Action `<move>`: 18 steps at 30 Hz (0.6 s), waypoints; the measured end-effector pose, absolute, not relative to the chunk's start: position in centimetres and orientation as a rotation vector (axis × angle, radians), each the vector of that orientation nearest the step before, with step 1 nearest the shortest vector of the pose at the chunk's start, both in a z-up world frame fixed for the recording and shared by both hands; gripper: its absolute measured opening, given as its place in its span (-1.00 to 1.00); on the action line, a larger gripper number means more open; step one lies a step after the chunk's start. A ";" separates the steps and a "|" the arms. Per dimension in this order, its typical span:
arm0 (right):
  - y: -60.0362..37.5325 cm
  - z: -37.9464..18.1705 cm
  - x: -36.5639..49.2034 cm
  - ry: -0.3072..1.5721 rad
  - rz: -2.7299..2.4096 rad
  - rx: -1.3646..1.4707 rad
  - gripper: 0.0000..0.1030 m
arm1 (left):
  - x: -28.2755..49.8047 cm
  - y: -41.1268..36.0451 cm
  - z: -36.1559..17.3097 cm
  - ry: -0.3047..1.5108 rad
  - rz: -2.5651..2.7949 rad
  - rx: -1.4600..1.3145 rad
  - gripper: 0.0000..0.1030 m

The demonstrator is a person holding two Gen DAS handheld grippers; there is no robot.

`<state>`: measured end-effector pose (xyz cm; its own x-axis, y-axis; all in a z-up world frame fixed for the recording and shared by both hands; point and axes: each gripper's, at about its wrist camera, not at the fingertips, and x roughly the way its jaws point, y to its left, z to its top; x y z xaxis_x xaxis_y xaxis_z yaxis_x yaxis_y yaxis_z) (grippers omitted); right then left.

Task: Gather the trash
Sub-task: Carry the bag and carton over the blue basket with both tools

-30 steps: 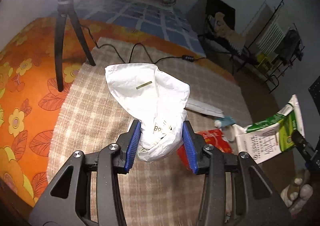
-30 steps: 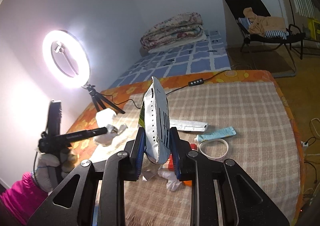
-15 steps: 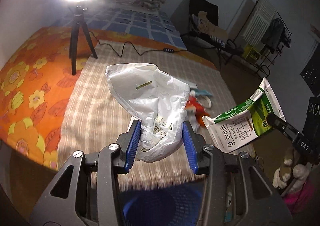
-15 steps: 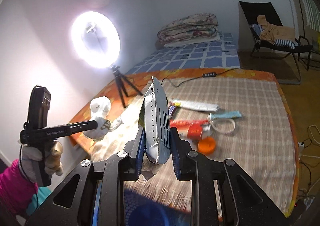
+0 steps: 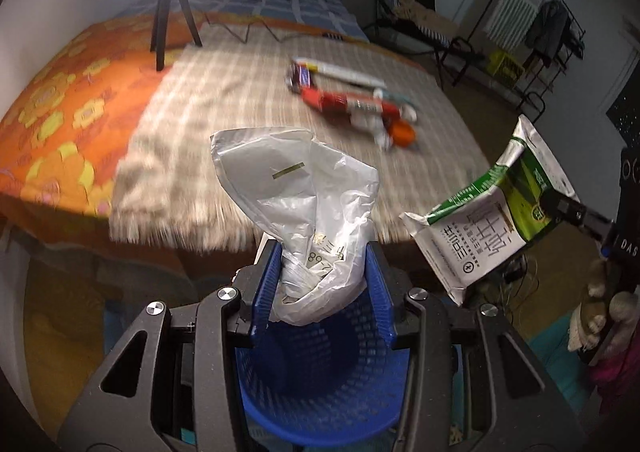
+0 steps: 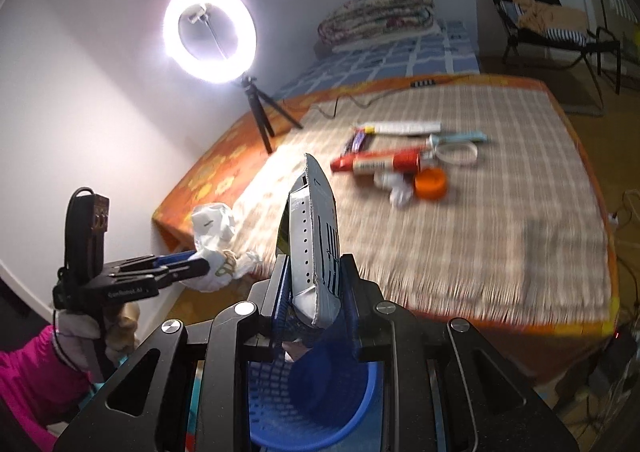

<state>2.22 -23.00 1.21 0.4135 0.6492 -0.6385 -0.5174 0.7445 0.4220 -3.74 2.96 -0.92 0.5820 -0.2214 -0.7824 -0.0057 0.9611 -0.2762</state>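
Observation:
My left gripper (image 5: 322,284) is shut on a crumpled white plastic bag (image 5: 304,208) and holds it above a blue mesh bin (image 5: 320,380) on the floor. My right gripper (image 6: 314,288) is shut on a flattened white and green carton (image 6: 316,244), also over the blue bin (image 6: 320,408). The carton (image 5: 492,220) shows at the right of the left wrist view. The bag (image 6: 212,236) and the left gripper (image 6: 192,266) show at the left of the right wrist view.
More trash lies on the checked cloth of the bed (image 6: 500,220): a red tube (image 6: 376,164), an orange cap (image 6: 430,184), crumpled paper (image 6: 396,190), a white ring (image 6: 456,152), a blue tube (image 6: 460,139). A ring light on a tripod (image 6: 210,36) stands at the bed's left side.
Both grippers have pulled back from the bed and off its near edge with their loads. The blue bin has come into view below them.

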 end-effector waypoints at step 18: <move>-22.6 -5.2 -1.1 1.043 0.710 0.142 -0.56 | -8.0 -1.4 -8.5 1.103 -0.153 -0.168 -0.16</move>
<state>-1.12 -22.61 -5.23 0.3050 0.5989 -0.7405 -0.4692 0.7711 0.4304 -7.97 -1.38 -8.53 0.4427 -0.2056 -0.8728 0.0390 0.9769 -0.2103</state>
